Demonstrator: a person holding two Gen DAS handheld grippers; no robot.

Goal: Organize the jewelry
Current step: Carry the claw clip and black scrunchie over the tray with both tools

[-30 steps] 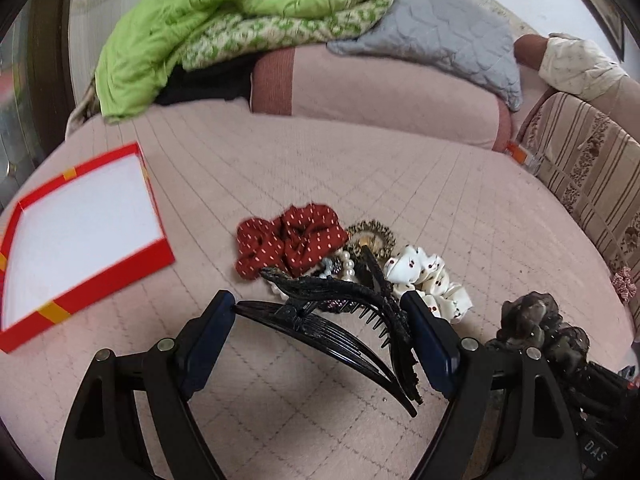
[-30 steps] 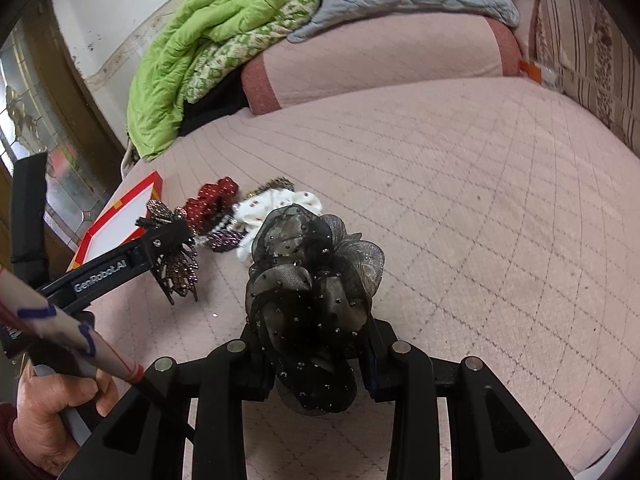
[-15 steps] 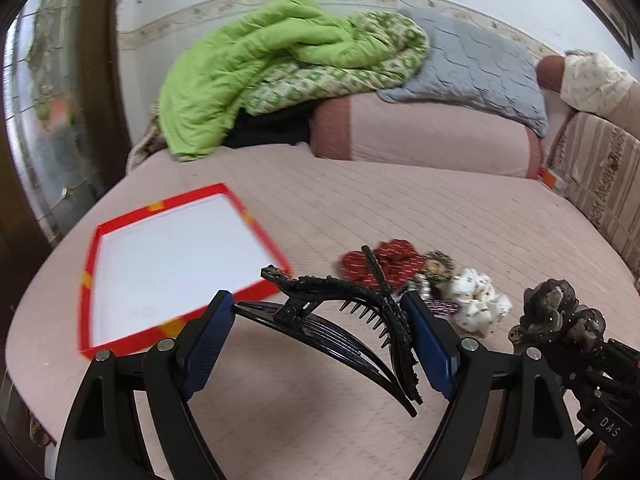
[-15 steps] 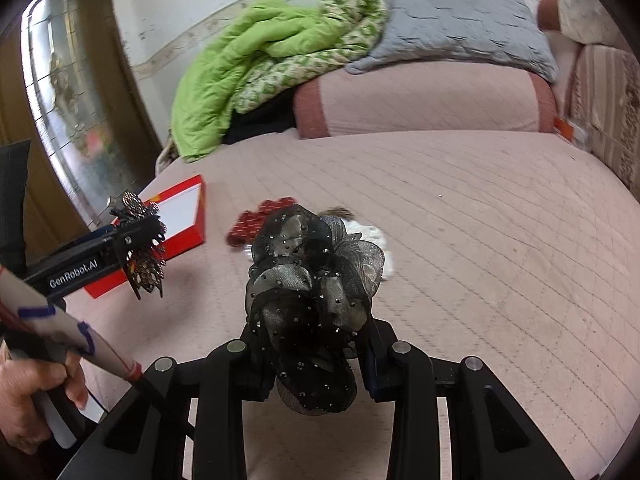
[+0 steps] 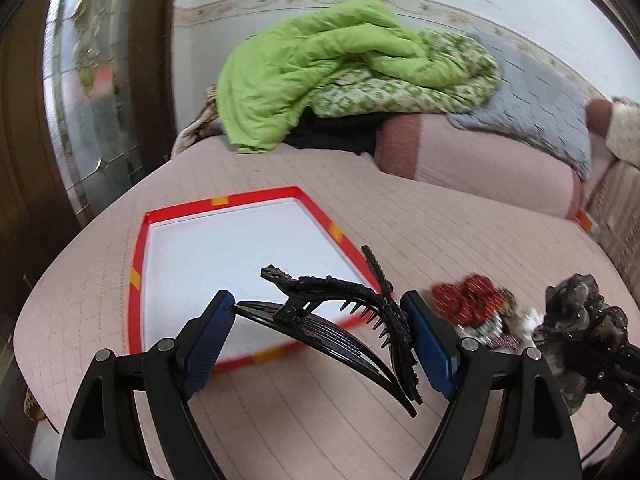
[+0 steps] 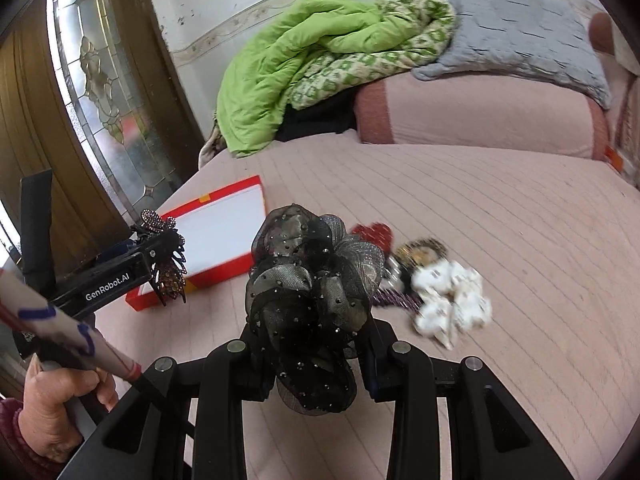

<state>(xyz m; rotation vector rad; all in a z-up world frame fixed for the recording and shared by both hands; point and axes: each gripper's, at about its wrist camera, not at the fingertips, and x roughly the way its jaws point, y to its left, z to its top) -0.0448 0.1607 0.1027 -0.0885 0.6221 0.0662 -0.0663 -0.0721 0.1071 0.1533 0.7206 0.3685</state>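
left tongs (image 5: 320, 334) now carried left over red tray (image 5: 140, 248), clenched on black hair claw (image 5: 340, 320), right tongs (image 6: 312, 344) gripping black mesh scrunchie (image 6: 308, 292) above bed (image 6: 500, 216)

Looked like someone's bedroom at home: pink quilted bed (image 5: 400, 216), crumpled green blanket (image 5: 320, 60), grey pillow (image 6: 516, 32), wooden door with leaded glass (image 6: 104, 92)
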